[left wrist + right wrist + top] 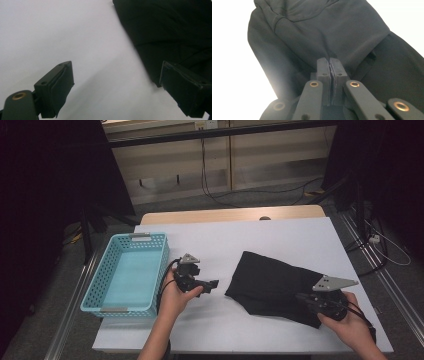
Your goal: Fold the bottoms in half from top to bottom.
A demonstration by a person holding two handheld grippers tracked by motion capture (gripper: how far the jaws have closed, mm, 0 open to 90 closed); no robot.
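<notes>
on the white table top (250,240) that spreads under both pairs of jaws lies everything else; it reaches well beyond them on every side, with a wooden edge at its far end; the black garment (272,282) lies crumpled on it between the two grippers, nearer the right one, its near corner running under that gripper's jaws, its left edge well apart from the left gripper's jaws and ahead of them; in the left gripper view the garment (172,32) fills the upper right, past the tip of the right-hand jaw, and bare table shows between the two jaws; in the right gripper view the garment (324,32) spreads ahead of and around the jaw tips, a fold of it rising to where they meet; the turquoise basket (97,292) stands behind the left gripper's jaws, on the side away from the garment, near the hand but apart from it; the right gripper (306,298), in the person's right hand (350,325), has its jaws pressed together, pinching the garment's cloth at the near edge; the left gripper (212,284), in the left hand (175,297), points toward the garment with its jaws spread wide and nothing between them.
</notes>
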